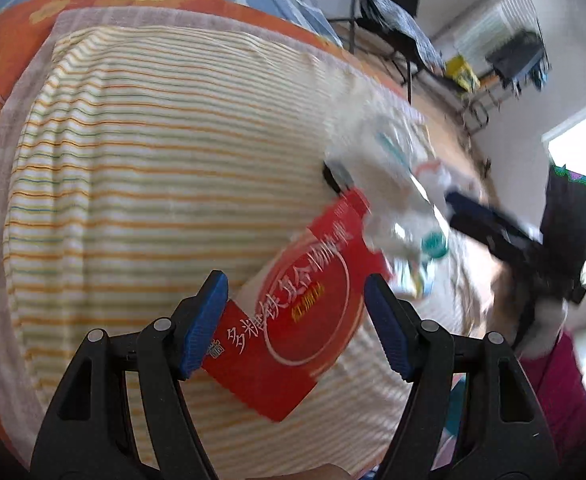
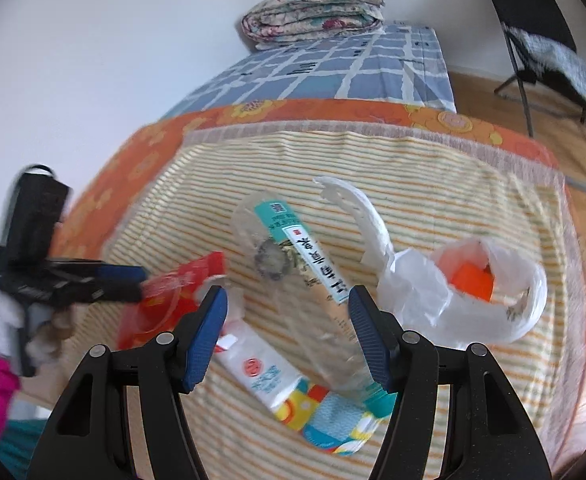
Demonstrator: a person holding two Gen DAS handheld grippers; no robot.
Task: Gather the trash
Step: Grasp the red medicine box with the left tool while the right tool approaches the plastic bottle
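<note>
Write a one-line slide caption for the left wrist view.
Open left tool poised over a red box on a striped blanket, beside a clear plastic bottle.

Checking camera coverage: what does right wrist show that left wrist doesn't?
Right wrist only: white plastic bag holding something orange, folded quilt, tissue pack under the open right gripper. Left wrist only: window, cluttered shelf. Both: red box, clear bottle, striped towel, folding chair.
</note>
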